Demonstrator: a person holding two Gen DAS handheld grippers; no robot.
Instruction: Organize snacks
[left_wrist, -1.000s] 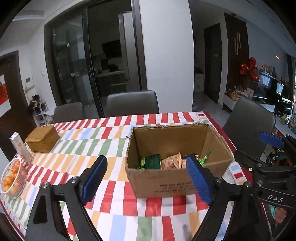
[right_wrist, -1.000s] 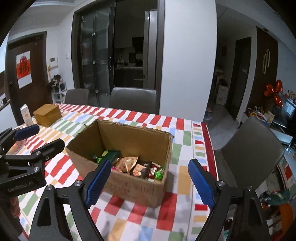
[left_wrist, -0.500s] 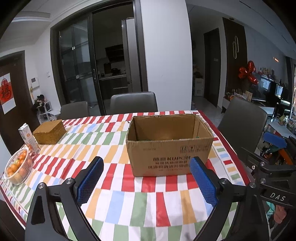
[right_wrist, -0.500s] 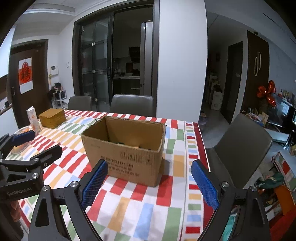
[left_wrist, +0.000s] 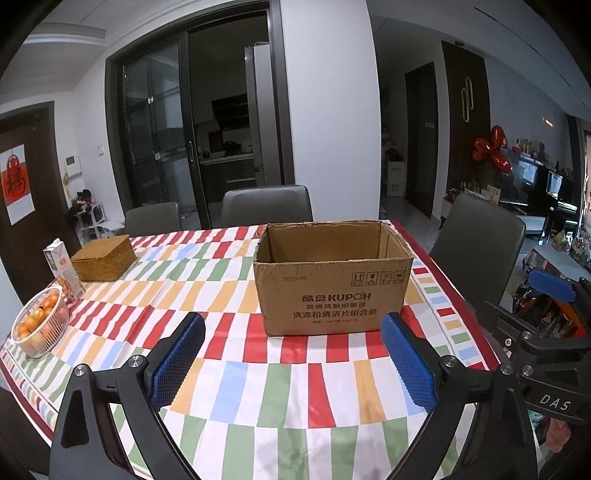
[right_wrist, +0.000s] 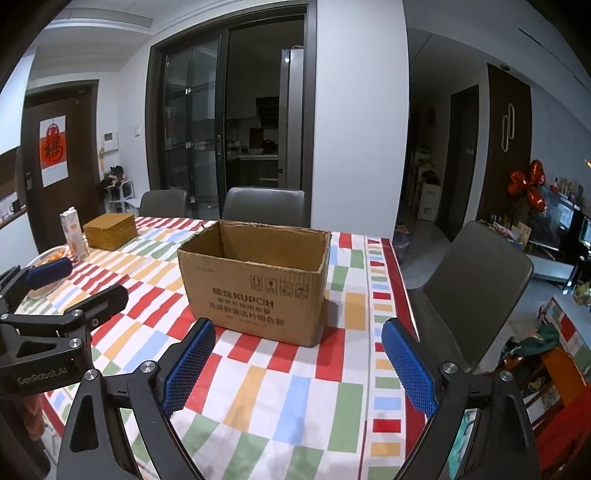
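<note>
An open brown cardboard box (left_wrist: 332, 291) with printed text stands on the striped tablecloth, also in the right wrist view (right_wrist: 255, 284). Its contents are hidden behind the front wall. My left gripper (left_wrist: 293, 354) is open and empty, low over the table in front of the box. My right gripper (right_wrist: 299, 362) is open and empty, in front of the box's right corner. The right gripper shows at the right edge of the left wrist view (left_wrist: 550, 332), and the left gripper at the left edge of the right wrist view (right_wrist: 55, 317).
A woven basket box (left_wrist: 103, 258), a carton (left_wrist: 61, 267) and a white bowl of oranges (left_wrist: 38, 328) stand at the table's left end. Grey chairs (left_wrist: 267, 206) stand behind the table and one (right_wrist: 476, 284) at its right side.
Both grippers have dropped and pulled back from above the box to table level. The snacks inside the box were visible before and are now hidden behind its wall.
</note>
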